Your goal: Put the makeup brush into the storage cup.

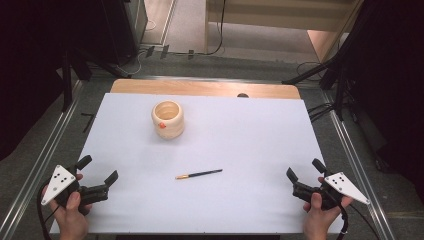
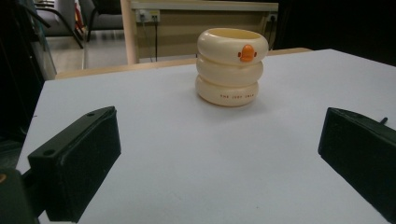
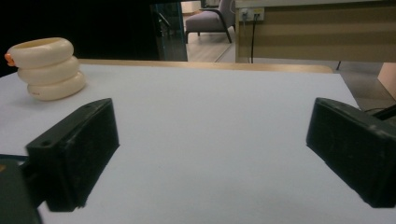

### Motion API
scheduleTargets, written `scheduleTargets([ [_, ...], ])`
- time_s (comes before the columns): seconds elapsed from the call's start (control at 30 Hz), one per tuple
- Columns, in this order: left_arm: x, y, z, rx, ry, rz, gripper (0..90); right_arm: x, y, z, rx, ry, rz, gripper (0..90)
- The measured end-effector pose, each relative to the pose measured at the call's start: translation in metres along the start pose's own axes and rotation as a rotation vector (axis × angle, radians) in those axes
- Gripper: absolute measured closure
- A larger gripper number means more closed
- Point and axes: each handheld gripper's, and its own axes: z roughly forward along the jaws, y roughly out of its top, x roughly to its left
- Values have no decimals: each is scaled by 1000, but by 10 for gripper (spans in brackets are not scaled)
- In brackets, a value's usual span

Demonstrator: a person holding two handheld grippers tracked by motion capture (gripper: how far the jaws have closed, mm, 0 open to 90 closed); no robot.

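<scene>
At the near left corner, left gripper (image 1: 98, 169): sitting low over the white table (image 1: 250, 135), jaws spread wide, holding nothing.
Near right corner, right gripper (image 1: 304, 172): jaws gaping wide too, nothing between them.
Pen (image 1: 199, 174): lying flat between the two grippers, well apart from both.
Cream ringed cup (image 1: 168, 120): standing upright toward the far left, orange duck bill facing the person.
Hard to read: small lettering on the cup's lowest ring is blurring out.
Open room: bare tabletop is stretching all around the pen.
</scene>
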Motion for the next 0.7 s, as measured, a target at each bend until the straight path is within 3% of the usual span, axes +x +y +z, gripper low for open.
scheduleTargets([
  [0.13,1,-1,0,5,4,0,0,1,0,1,11,-6,3,147],
  [0.43,-1,0,1,5,5,0,0,5,2,3,17,-17,-1,143],
  [0.53,-2,0,2,9,2,7,0,7,3,5,23,-32,-24,143],
  [0.7,-3,-1,6,16,-4,9,0,10,6,8,29,-22,-17,145],
])
